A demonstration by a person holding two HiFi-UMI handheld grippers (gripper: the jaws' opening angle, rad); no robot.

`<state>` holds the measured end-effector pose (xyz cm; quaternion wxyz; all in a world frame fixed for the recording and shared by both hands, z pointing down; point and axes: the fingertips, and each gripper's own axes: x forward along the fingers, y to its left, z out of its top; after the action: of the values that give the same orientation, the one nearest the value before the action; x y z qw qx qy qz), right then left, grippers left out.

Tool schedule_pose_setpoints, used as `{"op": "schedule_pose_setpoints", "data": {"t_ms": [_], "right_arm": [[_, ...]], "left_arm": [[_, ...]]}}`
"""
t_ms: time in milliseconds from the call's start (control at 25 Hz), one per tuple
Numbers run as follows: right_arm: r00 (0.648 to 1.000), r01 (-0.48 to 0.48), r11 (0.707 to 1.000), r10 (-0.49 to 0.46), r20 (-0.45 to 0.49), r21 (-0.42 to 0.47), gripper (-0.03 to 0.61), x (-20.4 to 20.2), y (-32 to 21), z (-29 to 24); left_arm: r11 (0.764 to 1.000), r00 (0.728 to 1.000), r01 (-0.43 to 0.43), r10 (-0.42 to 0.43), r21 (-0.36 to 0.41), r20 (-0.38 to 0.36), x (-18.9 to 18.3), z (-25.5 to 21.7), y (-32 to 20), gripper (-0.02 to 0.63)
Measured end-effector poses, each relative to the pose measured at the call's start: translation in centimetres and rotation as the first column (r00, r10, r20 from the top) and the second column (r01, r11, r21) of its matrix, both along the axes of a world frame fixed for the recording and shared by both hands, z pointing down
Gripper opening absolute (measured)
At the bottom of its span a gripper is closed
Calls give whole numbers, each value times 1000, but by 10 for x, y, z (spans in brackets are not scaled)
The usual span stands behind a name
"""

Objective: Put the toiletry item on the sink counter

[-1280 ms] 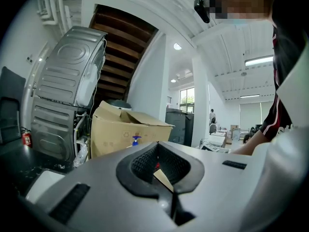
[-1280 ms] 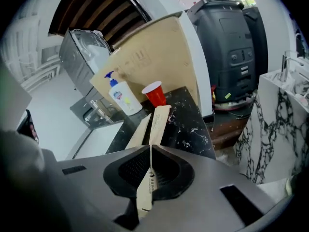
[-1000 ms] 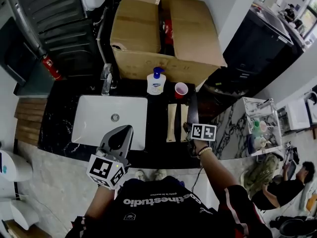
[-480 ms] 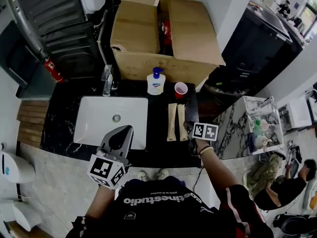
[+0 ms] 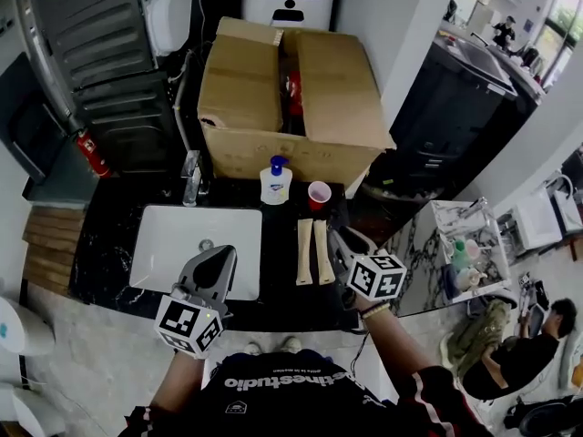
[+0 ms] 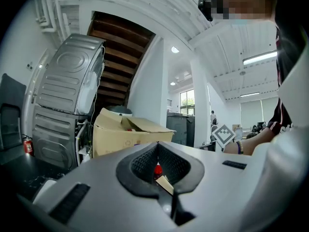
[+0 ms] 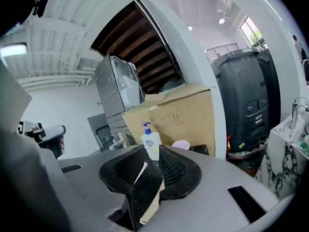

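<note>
Two long tan toiletry packs [image 5: 304, 251] lie side by side on the black sink counter [image 5: 278, 280], right of the white basin [image 5: 164, 244]. My right gripper [image 5: 337, 239] hovers just right of the right-hand pack [image 5: 323, 251], apart from it. Its jaws are closing with nothing pressed between them. In the right gripper view the gripper [image 7: 152, 151] frames a soap bottle [image 7: 151, 143], and a tan pack [image 7: 150, 204] shows low in the gap. My left gripper [image 5: 221, 251] hangs over the basin's front right corner, shut and empty; its tips [image 6: 157, 146] meet.
A white pump soap bottle [image 5: 275, 182] and a pink cup [image 5: 318, 194] stand at the counter's back. A large open cardboard box [image 5: 291, 98] sits behind them. The tap [image 5: 191, 173] is at the basin's back left. A marble-topped unit [image 5: 451, 244] stands to the right.
My right gripper let go of the right-hand tan pack and drew back toward me. That pack now lies next to the other one. The left gripper stayed where it was.
</note>
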<state>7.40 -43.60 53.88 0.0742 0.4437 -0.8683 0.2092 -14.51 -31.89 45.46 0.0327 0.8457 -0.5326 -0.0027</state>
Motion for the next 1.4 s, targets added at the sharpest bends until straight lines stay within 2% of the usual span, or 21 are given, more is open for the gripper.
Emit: {"op": "schedule_pose_setpoints", "data": {"t_ms": [80,200,320,440,520,760,1120,1400], "right_arm": [[998,38,995,-42,38,96,104,-17,15,-34],[993,96,968,-109,44,230,65,-38,39,-79],[985,141,940,-165,55,309,49,-53,61,-110],[968,151,946,-200,149,288,40,-59,77,-126],[964,150,948,-203,169,282,38,-58,84,-131],[969,123,944,-180,167,307,38,-48,93,-140],[974,148,934,-195,117,326,38,-53,101,-138],[974,160,937,-201,104,311,38,-60,99,-133]], "left_arm": [[1000,1000,-8,8,14,0,2,-7,-3,15],[999,1000,-28,28,35,1,8,-16,-7,14],[998,999,-49,49,49,1,15,-21,-11,14],[996,998,-62,62,60,5,20,-25,-17,14],[996,998,-63,63,65,1,20,-29,-22,14],[993,996,-87,88,84,-2,30,-35,-30,14],[989,993,-121,122,83,-9,43,-33,-35,14],[989,992,-123,124,77,-8,40,-30,-33,14]]}}
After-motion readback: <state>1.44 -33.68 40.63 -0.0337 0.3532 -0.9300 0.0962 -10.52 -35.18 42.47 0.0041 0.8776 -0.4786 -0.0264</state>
